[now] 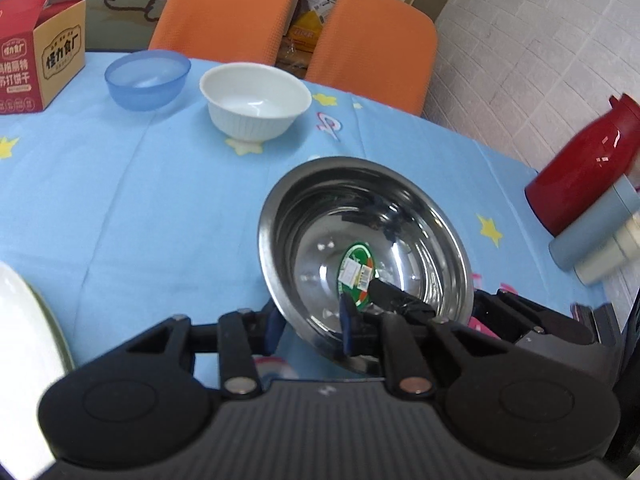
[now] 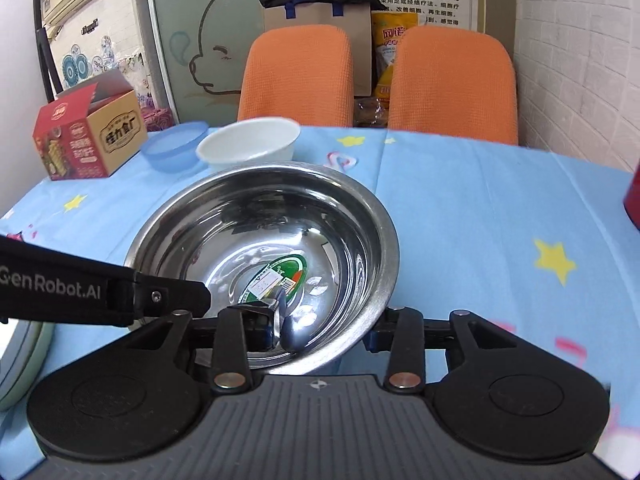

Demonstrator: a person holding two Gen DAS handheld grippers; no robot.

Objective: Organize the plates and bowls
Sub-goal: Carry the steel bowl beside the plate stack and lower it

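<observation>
A steel bowl (image 1: 368,248) with a green sticker inside sits on the blue tablecloth, also in the right wrist view (image 2: 272,240). My left gripper (image 1: 316,320) grips its near rim, one finger inside, one outside. My right gripper (image 2: 332,328) grips the rim too, its left finger inside the bowl, its right finger outside. The left gripper's body (image 2: 100,288) enters the right wrist view from the left. A white bowl (image 1: 256,98) and a blue plastic bowl (image 1: 147,78) stand farther back, also seen from the right wrist: white bowl (image 2: 250,144), blue bowl (image 2: 176,150).
A white plate with green rim (image 1: 24,340) lies at the left edge. A red and brown carton (image 1: 36,68) stands at the back left. A red bottle (image 1: 584,168) and stacked cups (image 1: 600,240) stand on the right. Two orange chairs (image 2: 452,84) stand behind the table.
</observation>
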